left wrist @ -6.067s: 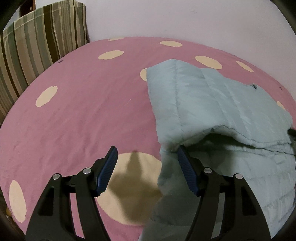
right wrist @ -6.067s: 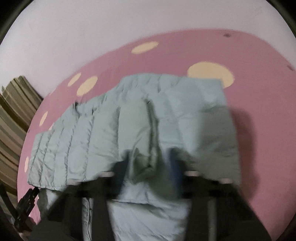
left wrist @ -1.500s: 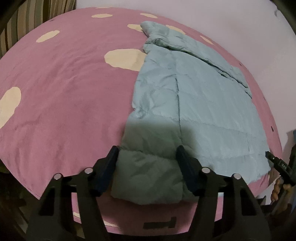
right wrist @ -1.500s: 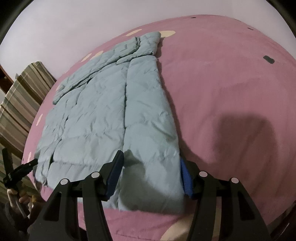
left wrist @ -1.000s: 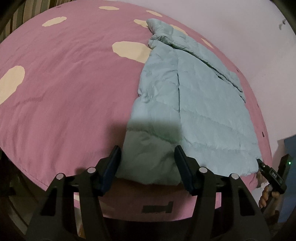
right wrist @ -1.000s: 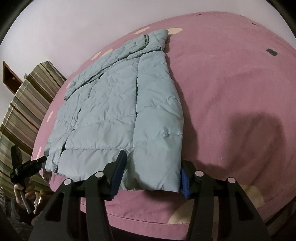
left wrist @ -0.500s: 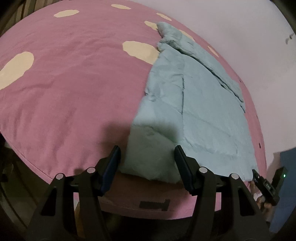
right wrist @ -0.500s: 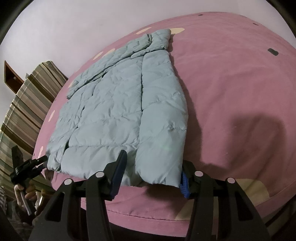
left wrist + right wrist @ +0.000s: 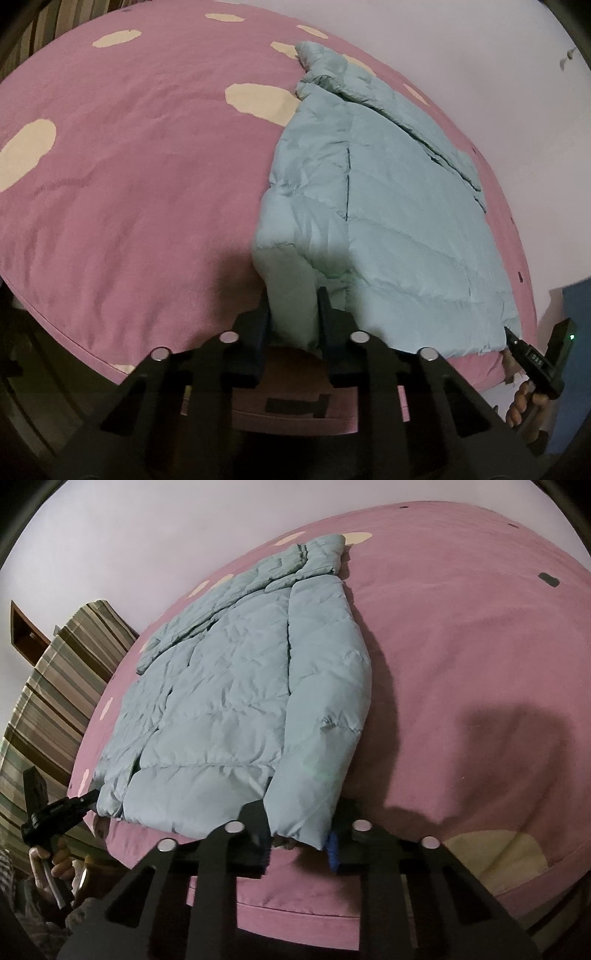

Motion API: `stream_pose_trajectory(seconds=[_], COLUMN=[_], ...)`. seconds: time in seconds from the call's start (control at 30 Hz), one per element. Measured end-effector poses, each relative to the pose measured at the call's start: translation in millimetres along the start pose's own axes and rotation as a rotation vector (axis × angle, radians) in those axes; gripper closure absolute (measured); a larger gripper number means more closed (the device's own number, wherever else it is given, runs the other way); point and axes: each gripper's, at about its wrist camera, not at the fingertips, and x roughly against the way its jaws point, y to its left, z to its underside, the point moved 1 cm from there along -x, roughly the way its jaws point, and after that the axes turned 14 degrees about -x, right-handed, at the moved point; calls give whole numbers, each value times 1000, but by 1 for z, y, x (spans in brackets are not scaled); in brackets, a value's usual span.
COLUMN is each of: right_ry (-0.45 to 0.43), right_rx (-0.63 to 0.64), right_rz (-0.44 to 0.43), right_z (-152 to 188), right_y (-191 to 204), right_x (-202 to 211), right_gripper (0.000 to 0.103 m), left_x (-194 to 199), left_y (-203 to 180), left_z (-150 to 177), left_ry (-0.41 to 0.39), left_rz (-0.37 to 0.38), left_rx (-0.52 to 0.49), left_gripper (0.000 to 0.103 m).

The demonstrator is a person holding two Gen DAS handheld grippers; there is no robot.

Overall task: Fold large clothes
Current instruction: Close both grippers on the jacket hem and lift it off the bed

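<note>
Now, left to right:
Left tool: narrowed onto a bunched left hem corner of the light-blue puffer jacket, fabric pinched between the pads; corner raised a little off the bed.
Jacket: spread flat on the pink spotted bed cover, collar at the far end, hem along the near edge of the bed, both sleeves folded in over the body.
Right tool: closed partway on the right hem corner; fabric sits between the two fingers and hangs over them, so contact on both sides looks likely but is partly hidden.
Striped cushion: off past the left side of the bed, apart from the jacket.
Step in hand: gripping both hem corners, probably ahead of the crosswise fold that brings hem toward collar.
Next move calls for: lifting both corners together at even height, carrying them up and over toward the collar, keeping the tucked sleeves from sliding out, then laying the hem down square with the shoulders.
Risk: slippery padded fabric pulling free of one tool, skewing the fold.
</note>
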Motion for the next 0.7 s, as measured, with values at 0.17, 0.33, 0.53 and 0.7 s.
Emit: stream_pose_trajectory(seconds=[0.17,0.33,0.53,0.7], right_ry=[2,0,10,16], right_rx=[-9,-24,-78,-125], right_rz=[-16,-39,-104,-199], right_z=[1,-1,-5,-18], right_y=[0,-1,-5,-2], right_x=[1,3,6,13], right_gripper=[92,95,96,96], left_x=[6,12,25,37], left_y=[-3,-7,-12,-21], left_z=[-2,-4,-9,-29], left_ry=[-21,-43,-84,-133], left_rz=[-3,-13,-9,4], left_rx=[-9,-18,-19,-32], left_gripper=[89,90,94,96])
